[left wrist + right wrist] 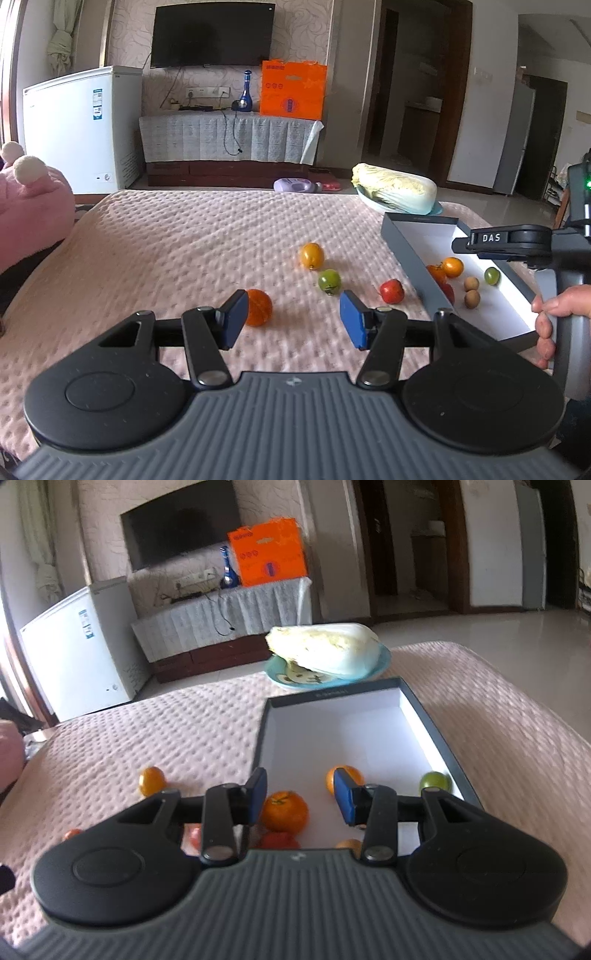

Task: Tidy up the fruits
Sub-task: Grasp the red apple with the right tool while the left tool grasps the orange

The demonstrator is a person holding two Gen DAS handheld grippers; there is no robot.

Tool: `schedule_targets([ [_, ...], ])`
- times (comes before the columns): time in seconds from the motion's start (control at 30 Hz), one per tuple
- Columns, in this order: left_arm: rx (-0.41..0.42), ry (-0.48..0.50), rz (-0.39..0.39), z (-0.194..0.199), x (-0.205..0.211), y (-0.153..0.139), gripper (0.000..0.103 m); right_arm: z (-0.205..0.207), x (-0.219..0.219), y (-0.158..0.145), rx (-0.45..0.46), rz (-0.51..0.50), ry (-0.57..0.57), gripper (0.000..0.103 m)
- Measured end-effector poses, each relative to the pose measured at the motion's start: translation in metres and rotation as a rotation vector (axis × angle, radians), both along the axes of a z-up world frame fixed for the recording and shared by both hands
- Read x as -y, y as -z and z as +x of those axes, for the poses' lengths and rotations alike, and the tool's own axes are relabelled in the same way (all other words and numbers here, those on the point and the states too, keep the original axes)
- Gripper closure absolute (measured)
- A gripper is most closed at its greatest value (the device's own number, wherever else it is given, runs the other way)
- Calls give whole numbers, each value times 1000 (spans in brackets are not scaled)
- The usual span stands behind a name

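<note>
A grey box with a white inside lies on the pink bed cover and holds several small fruits, among them an orange one, another orange one and a green one. Loose on the cover lie an orange mandarin, a yellow-orange fruit, a green fruit and a red fruit. My left gripper is open and empty, low over the cover, with the mandarin just beyond its left finger. My right gripper is open and empty above the box's near end.
A Chinese cabbage on a blue plate stands just beyond the box. A pink plush toy lies at the bed's left edge. A white freezer and a TV cabinet stand past the bed.
</note>
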State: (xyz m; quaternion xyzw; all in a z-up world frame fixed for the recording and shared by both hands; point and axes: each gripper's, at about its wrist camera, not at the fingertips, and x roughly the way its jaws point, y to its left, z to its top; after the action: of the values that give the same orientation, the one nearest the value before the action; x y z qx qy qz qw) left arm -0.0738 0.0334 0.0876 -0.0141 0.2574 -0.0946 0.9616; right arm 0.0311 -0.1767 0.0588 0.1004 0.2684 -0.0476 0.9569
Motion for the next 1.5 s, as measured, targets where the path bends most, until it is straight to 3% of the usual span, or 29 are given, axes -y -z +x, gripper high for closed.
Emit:
schedule_targets([
  [0.27,-4,-70,28,6,-14,3,42,-2,-20,-5,39,-3,-132,61],
  [0.5,-29,-94,40,16,-25,10,42,6,-52,4,-7,-31,-280,61],
  [0.63,-48,-90,39,25,-24,14,42,17,-69,17,-75,-81,-282,61],
  [1.0,-124,-80,84,80,-14,44,42,36,-87,38,-148,-177,-242,61],
  [1.23,-155,-75,66,101,-13,59,42,44,-96,46,-185,-258,-219,59],
  [1.43,-175,-51,69,114,-6,70,44,47,-99,49,-204,-279,-219,64],
  [1.5,-186,-48,87,117,-4,74,50,49,-98,49,-205,-273,-217,67],
])
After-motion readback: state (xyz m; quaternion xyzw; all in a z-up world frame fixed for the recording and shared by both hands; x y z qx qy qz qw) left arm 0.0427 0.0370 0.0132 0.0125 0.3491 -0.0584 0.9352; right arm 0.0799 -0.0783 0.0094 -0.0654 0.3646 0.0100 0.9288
